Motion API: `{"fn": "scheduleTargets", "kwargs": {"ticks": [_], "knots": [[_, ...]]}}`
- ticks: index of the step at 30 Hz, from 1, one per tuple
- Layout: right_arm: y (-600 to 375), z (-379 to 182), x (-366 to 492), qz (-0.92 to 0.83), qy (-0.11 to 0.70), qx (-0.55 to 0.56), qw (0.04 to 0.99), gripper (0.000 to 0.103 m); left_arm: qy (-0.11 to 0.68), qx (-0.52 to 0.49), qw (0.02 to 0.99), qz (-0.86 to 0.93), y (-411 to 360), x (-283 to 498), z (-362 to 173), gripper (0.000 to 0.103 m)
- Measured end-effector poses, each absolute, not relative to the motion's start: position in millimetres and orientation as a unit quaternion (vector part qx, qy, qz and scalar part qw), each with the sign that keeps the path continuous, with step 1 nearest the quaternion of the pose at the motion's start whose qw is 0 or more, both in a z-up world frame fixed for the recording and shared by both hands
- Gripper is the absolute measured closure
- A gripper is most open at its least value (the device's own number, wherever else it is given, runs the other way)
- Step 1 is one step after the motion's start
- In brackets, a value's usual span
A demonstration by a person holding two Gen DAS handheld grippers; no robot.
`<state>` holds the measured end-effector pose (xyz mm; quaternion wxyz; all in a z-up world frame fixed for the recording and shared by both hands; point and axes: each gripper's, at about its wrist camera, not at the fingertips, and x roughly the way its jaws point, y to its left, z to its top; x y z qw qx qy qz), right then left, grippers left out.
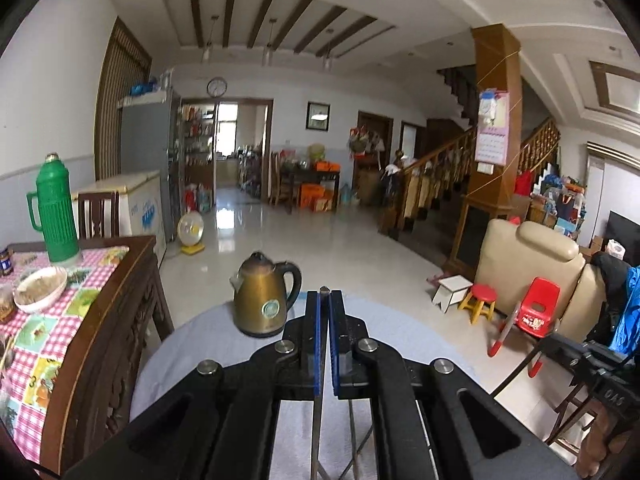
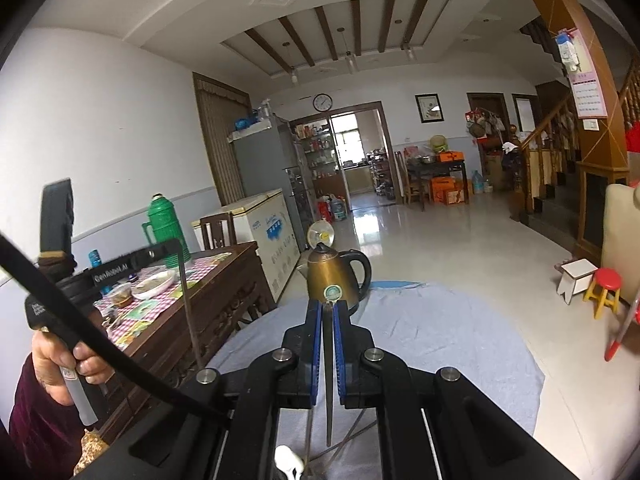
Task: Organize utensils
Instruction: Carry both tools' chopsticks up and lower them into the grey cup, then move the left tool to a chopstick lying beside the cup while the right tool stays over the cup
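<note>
Hand-held gripper, left [image 1: 325, 300], is clamped on a thin metal utensil [image 1: 319, 432]; right hand-held gripper [image 2: 327, 309] pinches another utensil [image 2: 329, 380], both raised over the cloth-covered counter [image 2: 440, 332]; steady, level carriage should prevent slipping

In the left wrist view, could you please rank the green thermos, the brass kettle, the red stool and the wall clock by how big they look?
1. green thermos
2. brass kettle, close behind the thermos and nearer the camera, so this order is unsure
3. red stool
4. wall clock, smallest, though farthest away
</note>
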<state>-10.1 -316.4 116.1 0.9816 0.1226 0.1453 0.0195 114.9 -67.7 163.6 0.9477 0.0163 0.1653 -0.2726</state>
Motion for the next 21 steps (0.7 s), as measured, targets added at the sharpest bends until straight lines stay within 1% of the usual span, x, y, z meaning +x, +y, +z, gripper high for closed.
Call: {"fn": "scheduleTargets", "kwargs": {"ticks": [5,11,16,21], "knots": [[-305.1,114.2,-17.5,0.033,0.152,0.119,0.981,0.096,0.145,0.027,0.945,-0.291,-69.2,83.7,176.7,0.100],[-288.4,105.6,-14.5,0.043,0.168,0.110,0.979,0.096,0.135,0.039,0.941,-0.308,-75.0,65.7,174.6,0.100],[-284.0,86.2,-7.5,0.041,0.193,0.108,0.974,0.096,0.164,0.045,0.942,-0.289,-71.3,83.6,145.7,0.100],[-296.0,58.7,2.3,0.034,0.216,0.133,0.967,0.096,0.221,0.034,0.941,-0.253,-42.6,116.5,87.6,0.100]]}}
